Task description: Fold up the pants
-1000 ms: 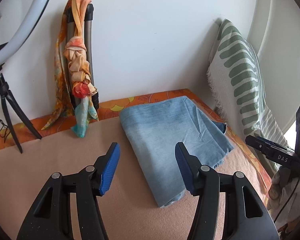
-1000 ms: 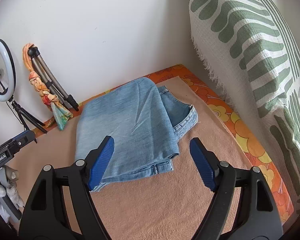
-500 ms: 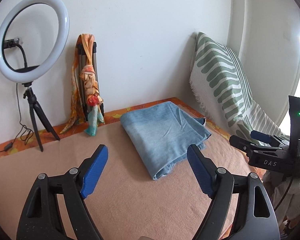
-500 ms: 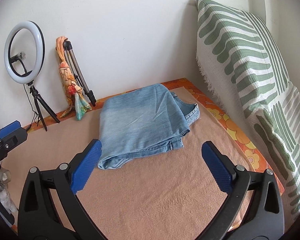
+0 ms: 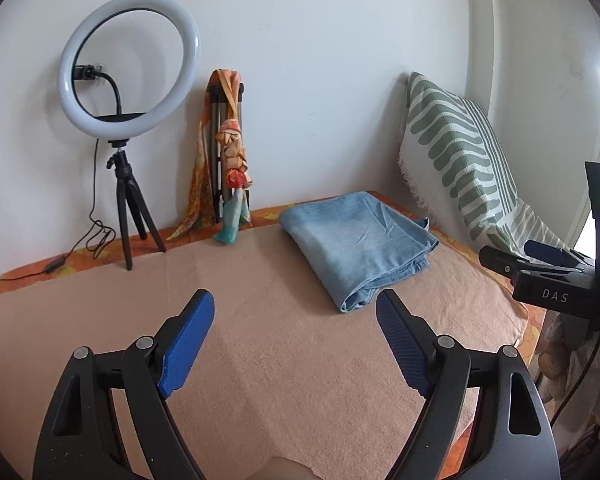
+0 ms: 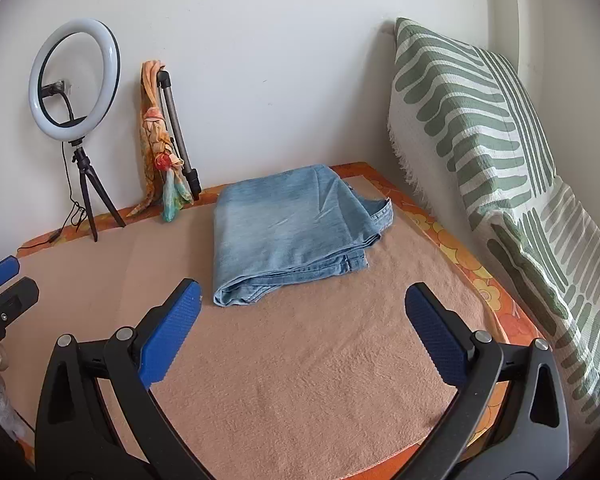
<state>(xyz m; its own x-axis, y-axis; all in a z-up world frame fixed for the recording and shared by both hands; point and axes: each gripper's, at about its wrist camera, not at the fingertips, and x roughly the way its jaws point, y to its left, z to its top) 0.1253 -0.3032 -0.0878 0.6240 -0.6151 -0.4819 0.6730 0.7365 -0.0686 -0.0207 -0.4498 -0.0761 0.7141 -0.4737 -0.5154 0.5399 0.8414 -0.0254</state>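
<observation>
While lying folded, far-right on peach blanket [image 6: 300,360]: light-blue denim pants [image 6: 292,232], long axis running away; sitting ahead of right hand-held gripper [image 6: 300,320], nearer than left hand-held gripper [image 5: 296,336]; both gaping wide, holding nothing.

- Left wrist view looks forward over the bed [image 5: 284,364] from its near left side.
- Right wrist view faces likewise, further right.
- Both share the folded pants [image 5: 358,242] mid-frame.

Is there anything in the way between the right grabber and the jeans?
Nothing visible. Only bare blanket lies between the open right gripper and the folded jeans.
</observation>
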